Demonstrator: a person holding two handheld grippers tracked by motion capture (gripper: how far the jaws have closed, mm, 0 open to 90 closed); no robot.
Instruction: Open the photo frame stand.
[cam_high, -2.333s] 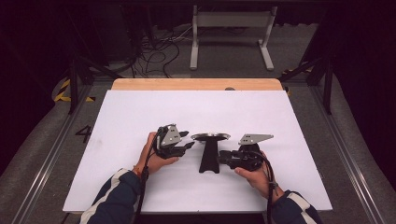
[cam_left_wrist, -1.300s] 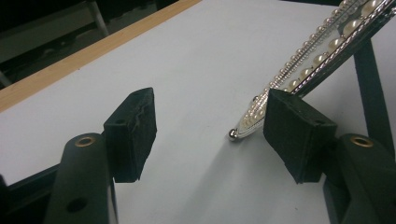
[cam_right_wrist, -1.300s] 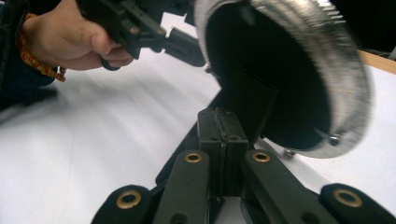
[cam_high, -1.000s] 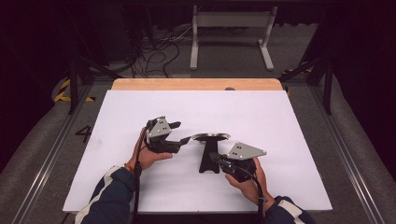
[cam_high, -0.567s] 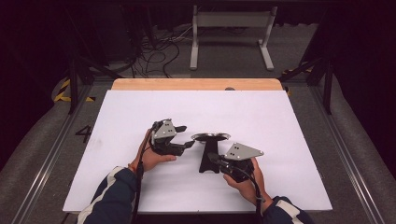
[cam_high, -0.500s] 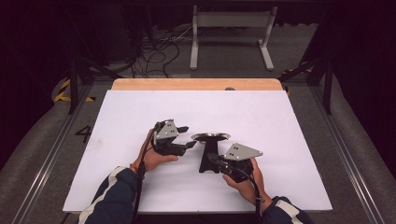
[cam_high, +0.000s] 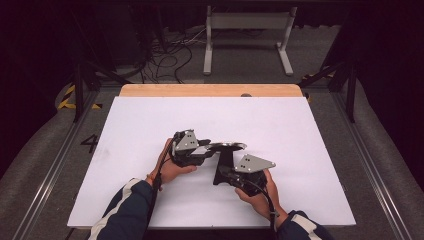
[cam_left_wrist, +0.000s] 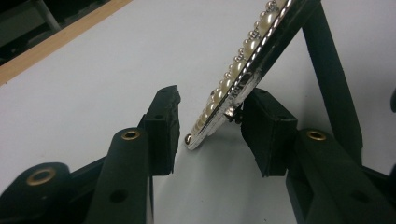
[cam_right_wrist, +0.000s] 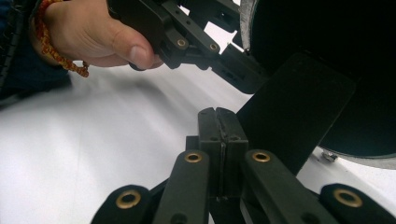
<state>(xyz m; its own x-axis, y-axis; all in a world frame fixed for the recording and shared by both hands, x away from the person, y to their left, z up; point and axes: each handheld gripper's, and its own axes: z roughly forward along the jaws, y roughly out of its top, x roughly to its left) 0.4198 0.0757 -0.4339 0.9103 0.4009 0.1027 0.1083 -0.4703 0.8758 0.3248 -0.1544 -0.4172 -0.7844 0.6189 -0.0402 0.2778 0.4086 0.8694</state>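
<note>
High view: the left gripper (cam_high: 207, 149) and the right gripper (cam_high: 227, 175) meet near the middle of the white desk (cam_high: 150, 120), at a round pearl-rimmed frame on a black stand (cam_high: 227, 152). The frame is tilted, with its rim reaching left toward the left gripper; the black stand leg goes down toward the right gripper.

Left gripper view: the jaws of the left gripper (cam_left_wrist: 210, 128) are partly apart and have just been closing. The lower edge of the frame (cam_left_wrist: 243, 70) is between them. It rests against the right pad (cam_left_wrist: 266, 126), while a clear gap remains to the left pad (cam_left_wrist: 161, 123). The rim, with its row of pearls, runs up and to the right, away from the jaws.

Right gripper view: the jaws of the right gripper (cam_right_wrist: 217, 128) are together, with nothing between them. The flat black stand leg (cam_right_wrist: 299, 112) is just beside them on the right, whether touching I cannot tell. The dark round back of the frame is above.
</note>
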